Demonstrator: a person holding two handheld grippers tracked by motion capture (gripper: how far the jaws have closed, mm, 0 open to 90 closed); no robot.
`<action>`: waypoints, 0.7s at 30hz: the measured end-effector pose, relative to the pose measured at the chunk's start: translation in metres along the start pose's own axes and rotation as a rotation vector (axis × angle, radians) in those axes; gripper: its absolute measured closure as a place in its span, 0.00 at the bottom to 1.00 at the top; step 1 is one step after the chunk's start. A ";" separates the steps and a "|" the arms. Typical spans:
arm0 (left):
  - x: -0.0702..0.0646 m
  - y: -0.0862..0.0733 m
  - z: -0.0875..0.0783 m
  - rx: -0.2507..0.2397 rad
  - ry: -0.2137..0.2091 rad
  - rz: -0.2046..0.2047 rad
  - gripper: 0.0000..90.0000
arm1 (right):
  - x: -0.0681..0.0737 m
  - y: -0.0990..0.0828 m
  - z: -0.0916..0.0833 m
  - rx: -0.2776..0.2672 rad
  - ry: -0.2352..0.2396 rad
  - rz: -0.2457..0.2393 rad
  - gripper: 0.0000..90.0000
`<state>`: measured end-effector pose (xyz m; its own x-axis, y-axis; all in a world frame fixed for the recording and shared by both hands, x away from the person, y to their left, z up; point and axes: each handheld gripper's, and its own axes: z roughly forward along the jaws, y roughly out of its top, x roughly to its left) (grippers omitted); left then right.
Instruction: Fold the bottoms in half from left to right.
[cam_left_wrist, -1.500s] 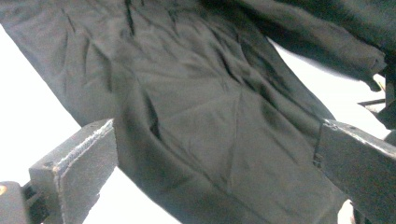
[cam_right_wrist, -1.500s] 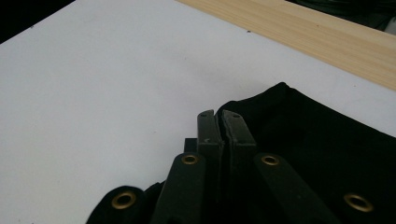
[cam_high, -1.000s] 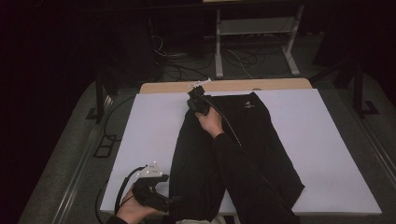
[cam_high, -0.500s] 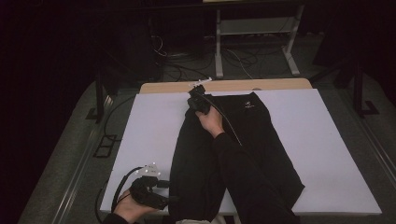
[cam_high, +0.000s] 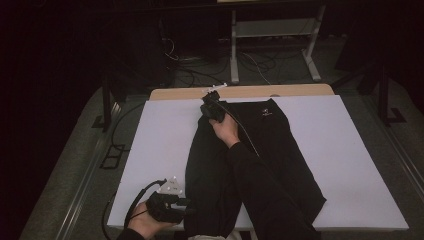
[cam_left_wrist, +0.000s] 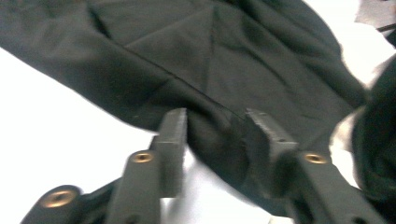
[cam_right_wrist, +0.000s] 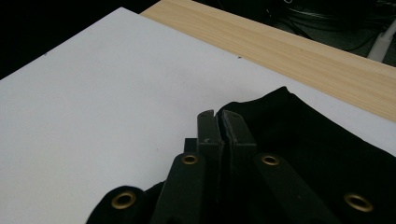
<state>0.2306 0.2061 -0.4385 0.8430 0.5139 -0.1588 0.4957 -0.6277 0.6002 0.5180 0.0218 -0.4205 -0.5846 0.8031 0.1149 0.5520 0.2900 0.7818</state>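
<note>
A pair of black trousers (cam_high: 250, 165) is laid lengthwise down the centre of the high view, on a white board (cam_high: 350, 150) that covers a wooden table (cam_high: 250, 92). The waistband lies at the upper centre of the frame, the leg ends at the lower edge.

The right gripper (cam_high: 212, 106) is clenched on the waistband corner at the upper centre; in the right gripper view its jaws are pressed together with cloth between them (cam_right_wrist: 218, 122).

The left gripper (cam_high: 186, 206) is placed at the hem in the lower left. Its jaws have just been closing, and in the left gripper view a fold of the hem lies between the fingers (cam_left_wrist: 172, 135), which are not yet seen to pinch it.

The step in hand is judged to be the taking of both ends before a fold or a lift. A firm bite on the hem is called for next.

Against the earlier frames, the left gripper is found closer against the cloth; the right is unchanged.
</note>
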 end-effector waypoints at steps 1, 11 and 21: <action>0.000 0.000 0.000 0.001 0.012 0.001 0.69 | 0.000 0.000 0.000 -0.001 0.001 0.001 0.95; 0.004 0.001 0.002 -0.004 0.000 -0.058 0.98 | 0.003 -0.001 0.001 0.000 0.004 -0.004 0.95; 0.013 -0.002 -0.010 -0.074 -0.075 -0.155 0.99 | 0.000 0.004 -0.007 -0.012 0.005 -0.022 0.95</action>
<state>0.2381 0.2196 -0.4342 0.7721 0.5547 -0.3103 0.6068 -0.4982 0.6193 0.5163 0.0191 -0.4129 -0.5998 0.7938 0.1004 0.5314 0.3014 0.7917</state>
